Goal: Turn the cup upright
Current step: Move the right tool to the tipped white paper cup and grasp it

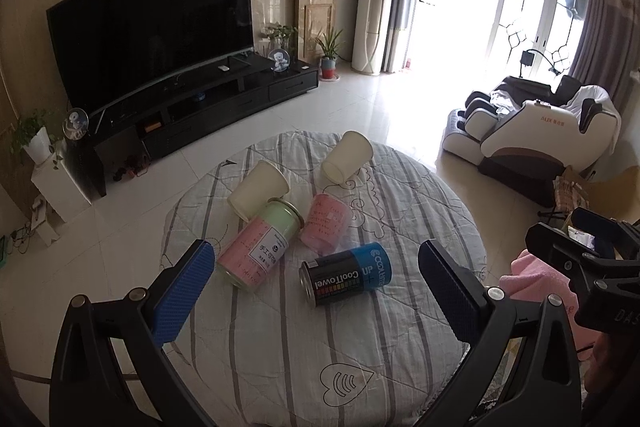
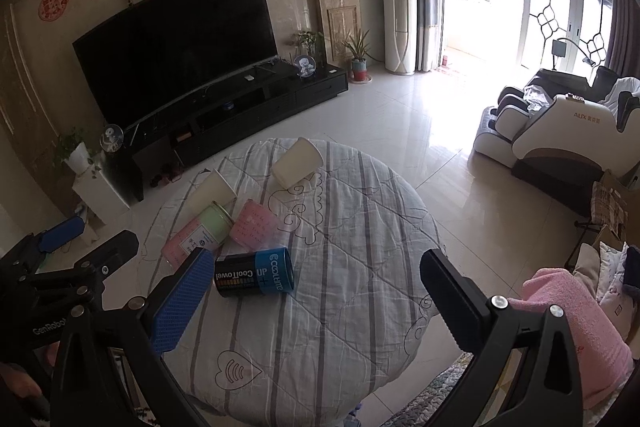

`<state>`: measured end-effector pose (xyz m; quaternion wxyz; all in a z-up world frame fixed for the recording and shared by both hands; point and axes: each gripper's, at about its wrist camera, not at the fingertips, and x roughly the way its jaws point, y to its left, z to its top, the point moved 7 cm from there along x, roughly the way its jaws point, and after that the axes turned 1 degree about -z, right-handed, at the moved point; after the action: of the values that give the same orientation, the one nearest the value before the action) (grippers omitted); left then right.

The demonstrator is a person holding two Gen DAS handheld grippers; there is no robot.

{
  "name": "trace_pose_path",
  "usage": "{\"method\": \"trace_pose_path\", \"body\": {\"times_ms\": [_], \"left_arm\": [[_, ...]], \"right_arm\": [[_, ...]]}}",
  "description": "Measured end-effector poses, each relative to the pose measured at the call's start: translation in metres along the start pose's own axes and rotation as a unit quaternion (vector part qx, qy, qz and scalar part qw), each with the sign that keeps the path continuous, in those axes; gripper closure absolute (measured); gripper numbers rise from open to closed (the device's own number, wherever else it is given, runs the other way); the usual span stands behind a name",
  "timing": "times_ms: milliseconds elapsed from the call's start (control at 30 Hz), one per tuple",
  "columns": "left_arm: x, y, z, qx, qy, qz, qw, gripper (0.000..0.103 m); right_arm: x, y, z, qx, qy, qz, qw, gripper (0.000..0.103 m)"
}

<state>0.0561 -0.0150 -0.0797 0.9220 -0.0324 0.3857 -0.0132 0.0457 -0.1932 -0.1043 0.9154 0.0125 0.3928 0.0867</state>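
Several cups and cans lie on their sides on a round table with a striped cloth [image 1: 400, 307]. Two white paper cups [image 1: 258, 190] [image 1: 347, 157] lie at the back. A pink and green jar [image 1: 258, 245], a pink plastic cup [image 1: 326, 223] and a black and blue CoolTowel can [image 1: 346, 273] lie nearer. My left gripper [image 1: 316, 287] is open and empty, above the near part of the table. My right gripper [image 2: 316, 291] is open and empty, just right of the can [image 2: 254, 273]. The cups also show in the right wrist view [image 2: 298, 163] [image 2: 212, 191] [image 2: 256, 223].
A black TV stand [image 1: 200, 107] with a large TV stands across the tiled floor. A massage chair [image 1: 532, 131] sits at the right. A pink towel [image 2: 572, 311] lies beside the table at the right. Potted plants [image 1: 330, 55] stand by the wall.
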Motion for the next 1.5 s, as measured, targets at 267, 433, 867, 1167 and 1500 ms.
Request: {"method": "trace_pose_path", "body": {"times_ms": [267, 433, 867, 1167, 1500], "left_arm": [[0.019, -0.002, -0.007, 0.0, 0.031, 0.002, 0.9995, 0.0], [0.032, -0.003, -0.008, -0.002, 0.052, 0.003, 0.9987, 0.0], [0.08, 0.007, 0.006, -0.021, 0.103, 0.012, 0.9944, 0.0], [0.113, 0.028, 0.022, -0.041, 0.129, 0.036, 0.9901, 0.0], [0.136, 0.072, 0.016, -0.079, 0.153, 0.096, 0.9804, 0.0]], "right_arm": [[0.02, -0.007, -0.007, 0.01, 0.035, 0.004, 0.999, 0.0], [0.036, -0.011, -0.006, 0.023, 0.055, 0.01, 0.998, 0.0], [0.102, -0.014, 0.028, 0.045, 0.099, 0.038, 0.993, 0.0], [0.192, 0.014, 0.062, 0.027, 0.137, 0.071, 0.988, 0.0], [0.305, 0.023, 0.082, 0.132, 0.193, 0.081, 0.969, 0.0]]}}
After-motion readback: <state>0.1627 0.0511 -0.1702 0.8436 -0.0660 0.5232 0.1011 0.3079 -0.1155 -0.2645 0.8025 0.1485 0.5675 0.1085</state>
